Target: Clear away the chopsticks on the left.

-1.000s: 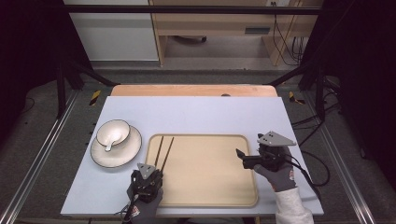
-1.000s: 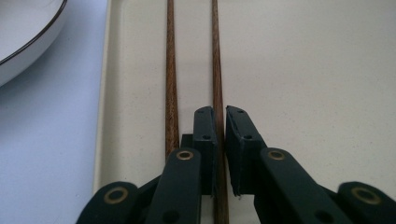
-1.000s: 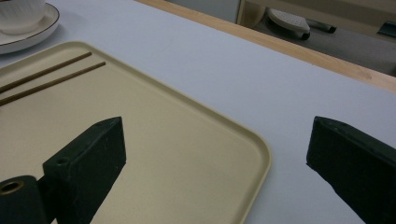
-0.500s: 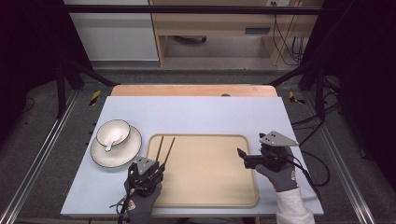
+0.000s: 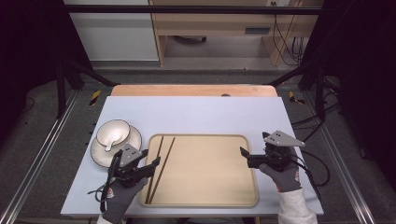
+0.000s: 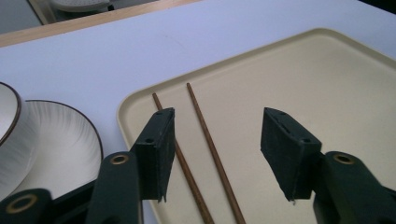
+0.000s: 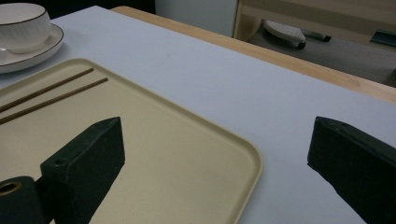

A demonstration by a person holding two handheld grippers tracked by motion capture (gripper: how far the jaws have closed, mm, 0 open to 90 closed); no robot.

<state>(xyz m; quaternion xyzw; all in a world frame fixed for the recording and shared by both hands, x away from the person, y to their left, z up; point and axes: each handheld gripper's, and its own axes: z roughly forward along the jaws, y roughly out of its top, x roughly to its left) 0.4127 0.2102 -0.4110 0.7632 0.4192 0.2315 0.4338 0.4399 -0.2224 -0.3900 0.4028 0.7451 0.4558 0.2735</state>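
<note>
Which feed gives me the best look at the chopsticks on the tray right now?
The left gripper view: the chopsticks run close up between its open jaws on the tray. The high view shows both full lengths, but thin. The right gripper view catches only their far ends.

A tray sits mid-table, near side. Two chopsticks lie along its left edge. A bowl on a plate stands just left.

We lose the chopsticks' near ends past the left gripper view's bottom edge, the bowl is cropped left, and the spoon is too small to resolve.
</note>
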